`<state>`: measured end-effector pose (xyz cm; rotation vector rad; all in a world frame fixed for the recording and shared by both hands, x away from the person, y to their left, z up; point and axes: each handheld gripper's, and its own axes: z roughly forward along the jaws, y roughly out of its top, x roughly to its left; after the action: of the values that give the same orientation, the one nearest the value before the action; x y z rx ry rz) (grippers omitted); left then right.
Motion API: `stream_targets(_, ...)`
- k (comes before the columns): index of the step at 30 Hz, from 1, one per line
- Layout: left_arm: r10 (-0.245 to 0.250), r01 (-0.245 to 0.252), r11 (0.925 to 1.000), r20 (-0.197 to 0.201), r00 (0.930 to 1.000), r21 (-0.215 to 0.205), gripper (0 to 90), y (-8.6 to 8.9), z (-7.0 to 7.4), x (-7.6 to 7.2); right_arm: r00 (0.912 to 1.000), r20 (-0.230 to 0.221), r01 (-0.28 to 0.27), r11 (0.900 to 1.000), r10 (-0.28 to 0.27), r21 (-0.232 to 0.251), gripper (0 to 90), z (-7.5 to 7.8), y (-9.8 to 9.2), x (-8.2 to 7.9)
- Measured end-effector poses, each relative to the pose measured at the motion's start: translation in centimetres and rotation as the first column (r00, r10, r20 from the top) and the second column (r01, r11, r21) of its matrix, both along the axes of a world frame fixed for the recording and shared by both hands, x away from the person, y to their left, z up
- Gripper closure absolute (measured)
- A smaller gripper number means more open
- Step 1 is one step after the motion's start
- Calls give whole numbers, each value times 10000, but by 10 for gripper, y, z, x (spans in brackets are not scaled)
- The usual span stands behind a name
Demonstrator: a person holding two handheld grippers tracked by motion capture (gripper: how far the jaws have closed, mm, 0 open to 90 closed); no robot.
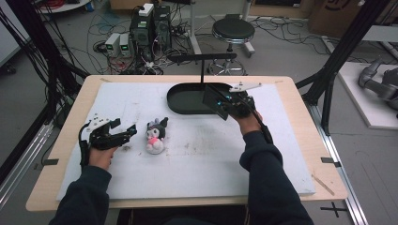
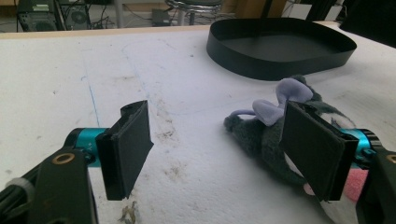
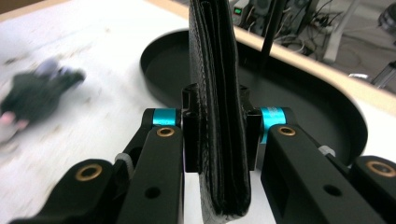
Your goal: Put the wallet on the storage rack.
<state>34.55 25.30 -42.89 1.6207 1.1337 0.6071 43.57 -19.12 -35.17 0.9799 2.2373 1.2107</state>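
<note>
Both forearms wear dark navy long sleeves [image 1: 270, 178] down to the wrists. The left black two-jaw gripper [image 2: 219, 154] has flat rectangular black pads [image 2: 128, 144] on its jaws, a turquoise metal collar [image 2: 86, 139] behind each pad, and black links with brass-ringed pivot holes [image 2: 63, 158] below. The right black two-jaw gripper [image 3: 219, 130] has the same turquoise collars [image 3: 164, 116] and brass rivets [image 3: 88, 171]. A grey three-cornered plate [image 1: 244, 86] sits above its jaws.

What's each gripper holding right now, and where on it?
Right gripper clamps a black wallet across its flat faces. Left gripper holds nothing.
</note>
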Motion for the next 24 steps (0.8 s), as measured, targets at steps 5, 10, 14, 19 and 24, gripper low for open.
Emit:
stream_targets(5, -92, 92, 10000, -26, 10000, 3, 247, -1, -1, 1, 9997, 108, 230, 9997, -230, -46, 773, 2, 15, 23)
stream_targets(10, -94, 94, 10000, -13, 10000, -24, 248, 0, -1, 1, 9960, -17, 897, 9955, -898, -306, 773, -9, 34, 59)
stream_targets(14, -86, 86, 9999, -19, 10000, -66, 249, 0, -1, 1, 9895, -490, 1353, 9907, -1357, -117, 772, -24, 45, 78)
stream_targets(19, -127, 127, 9999, -26, 9999, -31, 249, -1, -1, 1, 9791, -815, 1893, 9815, -1865, 283, 772, -38, 50, 86)
stream_targets(24, -147, 147, 9999, -42, 9999, 25, 249, 0, -1, 1, 9537, -1557, 2683, 9618, -2572, 549, 768, -54, 43, 95)
